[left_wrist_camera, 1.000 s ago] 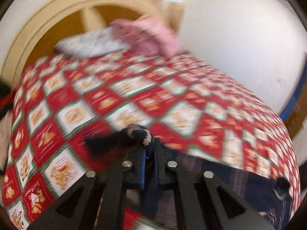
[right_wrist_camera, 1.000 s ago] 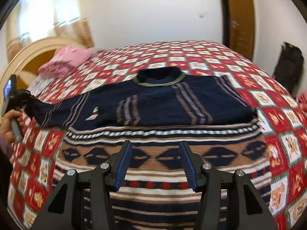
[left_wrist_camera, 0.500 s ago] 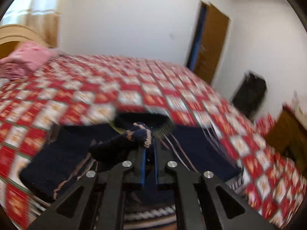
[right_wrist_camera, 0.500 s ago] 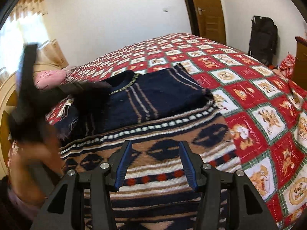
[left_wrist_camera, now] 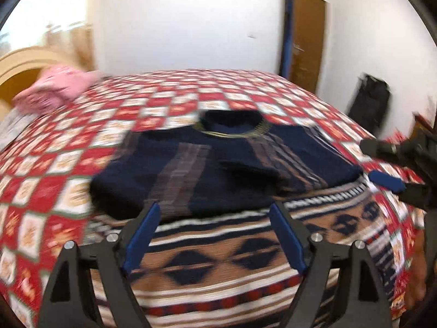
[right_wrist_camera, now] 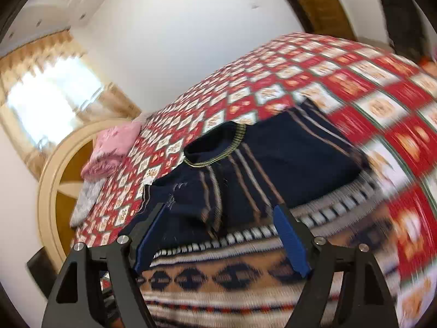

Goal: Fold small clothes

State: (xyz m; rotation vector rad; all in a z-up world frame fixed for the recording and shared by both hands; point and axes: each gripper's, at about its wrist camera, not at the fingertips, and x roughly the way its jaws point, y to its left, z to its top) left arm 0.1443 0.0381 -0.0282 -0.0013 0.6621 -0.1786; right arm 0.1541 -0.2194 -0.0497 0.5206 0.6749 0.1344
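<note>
A navy sweater (left_wrist_camera: 218,169) with brown stripes and a patterned lower half lies flat on the red patchwork bedspread (left_wrist_camera: 68,147). Its left sleeve is folded in over the chest. My left gripper (left_wrist_camera: 215,218) is open and empty just above the sweater's middle. My right gripper (right_wrist_camera: 221,218) is open and empty over the sweater (right_wrist_camera: 273,158); it also shows in the left wrist view (left_wrist_camera: 393,164) by the sweater's right side.
A pink pillow (left_wrist_camera: 57,87) and a grey pillow (right_wrist_camera: 87,199) lie by the wooden headboard (right_wrist_camera: 52,188). A brown door (left_wrist_camera: 306,41) and a black bag (left_wrist_camera: 368,106) stand beyond the bed's right edge.
My left gripper carried the left sleeve across onto the chest, let go and opened. My right gripper swung to the sweater's right side and stayed open.
</note>
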